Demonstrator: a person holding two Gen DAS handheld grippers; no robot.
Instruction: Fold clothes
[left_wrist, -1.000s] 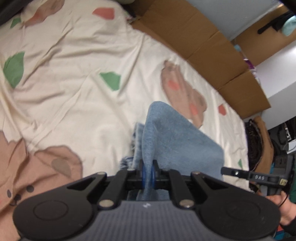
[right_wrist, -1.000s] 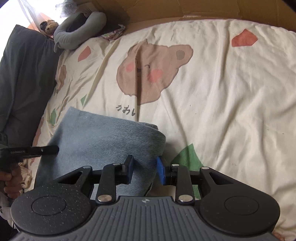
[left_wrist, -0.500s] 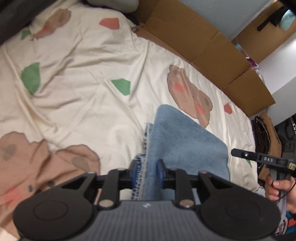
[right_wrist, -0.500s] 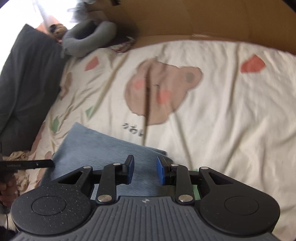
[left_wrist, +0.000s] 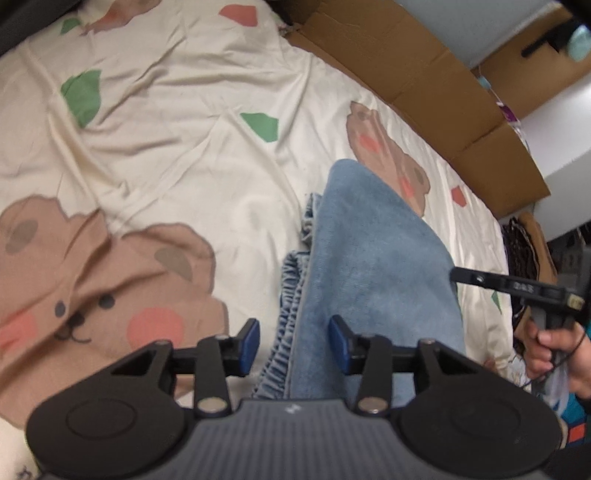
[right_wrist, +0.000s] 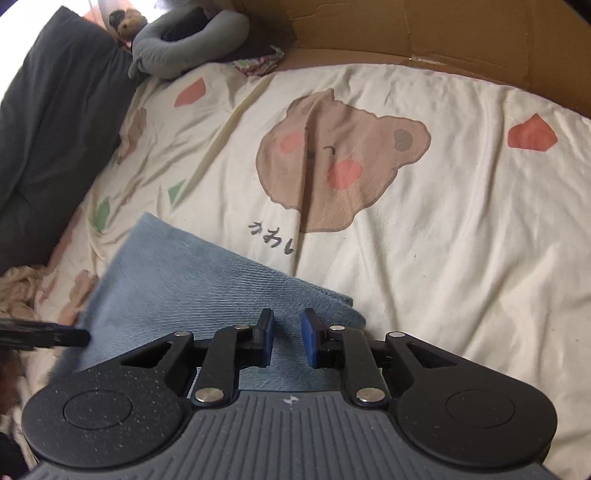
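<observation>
One folded blue garment (left_wrist: 373, 266) lies on the bear-print bedsheet (left_wrist: 177, 155). The two grippers hover over it: left gripper (left_wrist: 293, 345) spread wide, right gripper (right_wrist: 287, 339) parted, both holding nothing.

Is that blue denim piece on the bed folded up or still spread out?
Folded. The blue denim garment lies doubled on the bedsheet: layered edges and a gathered waistband peek from under the smooth top layer.
</observation>
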